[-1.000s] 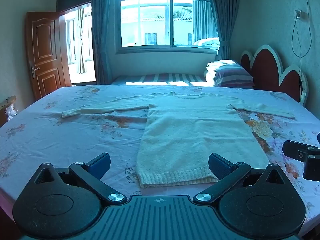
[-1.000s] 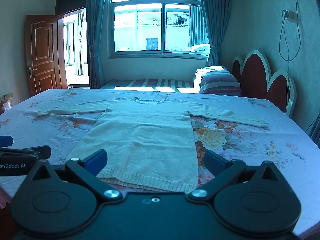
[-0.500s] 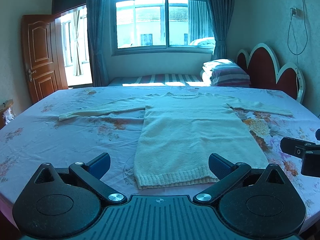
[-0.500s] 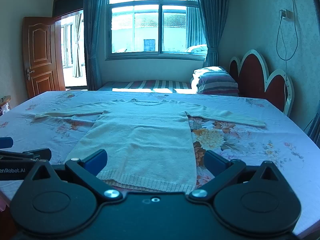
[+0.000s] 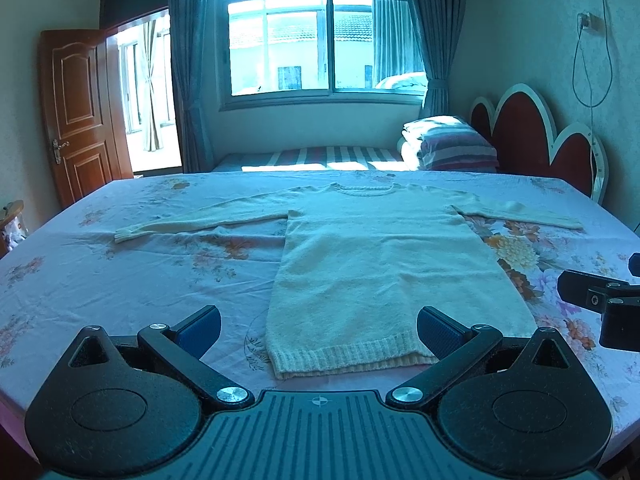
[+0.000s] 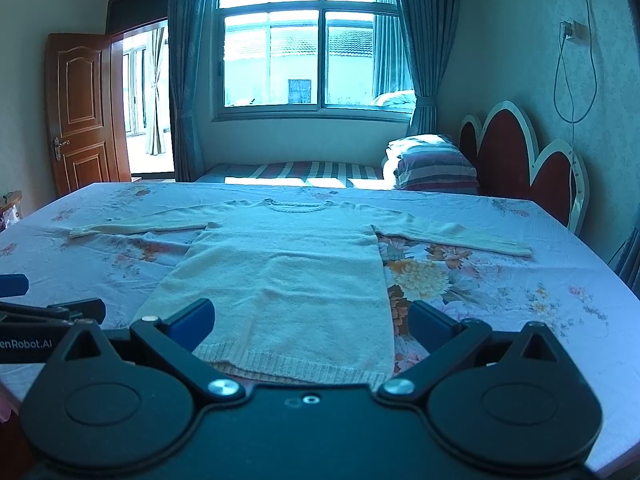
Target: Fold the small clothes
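Both grippers have pulled back a little from a second ago, so the sweater's bottom edge now sits a bit higher in each view and more of the bed shows in front of it. From the left wrist view, the left gripper has its jaws wide open with nothing between them, and its blue fingertips hang just above the flowered bedsheet. The cream sweater lies flat in the middle of the frame, front side down on the sheet, with its ribbed hem close to the gripper and its neck toward the window at the top. One sleeve stretches out to the left and the other sleeve to the right. The right gripper pokes in at the right edge. From the right wrist view, the right gripper is wide open too and holds nothing. The sweater sits in the lower middle, with its hem between the two blue fingertips. The left gripper shows at the left edge. A brown door stands open at the upper left, and folded striped bedding rests by the red headboard on the right.
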Motion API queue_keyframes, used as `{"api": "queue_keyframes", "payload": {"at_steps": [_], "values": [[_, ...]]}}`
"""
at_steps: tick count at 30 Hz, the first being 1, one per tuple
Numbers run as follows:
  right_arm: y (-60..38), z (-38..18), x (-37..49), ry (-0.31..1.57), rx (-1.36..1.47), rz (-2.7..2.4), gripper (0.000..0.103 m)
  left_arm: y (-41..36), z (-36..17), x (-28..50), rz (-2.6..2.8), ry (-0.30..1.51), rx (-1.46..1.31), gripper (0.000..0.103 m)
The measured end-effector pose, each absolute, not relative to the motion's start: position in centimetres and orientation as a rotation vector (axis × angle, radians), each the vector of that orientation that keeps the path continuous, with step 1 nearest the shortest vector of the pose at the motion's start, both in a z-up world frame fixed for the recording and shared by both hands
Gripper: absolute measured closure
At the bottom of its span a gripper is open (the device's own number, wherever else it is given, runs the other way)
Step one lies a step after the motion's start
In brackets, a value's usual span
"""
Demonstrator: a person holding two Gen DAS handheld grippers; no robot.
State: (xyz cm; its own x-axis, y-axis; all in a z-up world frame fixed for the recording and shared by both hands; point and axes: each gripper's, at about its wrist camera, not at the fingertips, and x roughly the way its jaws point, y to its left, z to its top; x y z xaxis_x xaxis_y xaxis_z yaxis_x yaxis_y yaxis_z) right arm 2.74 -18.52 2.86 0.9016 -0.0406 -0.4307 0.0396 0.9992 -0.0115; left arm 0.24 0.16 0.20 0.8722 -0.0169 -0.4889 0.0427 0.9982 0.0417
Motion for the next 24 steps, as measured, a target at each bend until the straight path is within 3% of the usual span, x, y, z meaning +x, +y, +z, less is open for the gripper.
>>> {"api": "queue_keyframes", "payload": {"at_steps": [24], "values": [[-18.59, 2.83, 2.93, 0.446, -0.003, -0.033, 0.000, -0.11, 0.25, 0.36, -0.028, 0.510, 0.055, 0.000]]}}
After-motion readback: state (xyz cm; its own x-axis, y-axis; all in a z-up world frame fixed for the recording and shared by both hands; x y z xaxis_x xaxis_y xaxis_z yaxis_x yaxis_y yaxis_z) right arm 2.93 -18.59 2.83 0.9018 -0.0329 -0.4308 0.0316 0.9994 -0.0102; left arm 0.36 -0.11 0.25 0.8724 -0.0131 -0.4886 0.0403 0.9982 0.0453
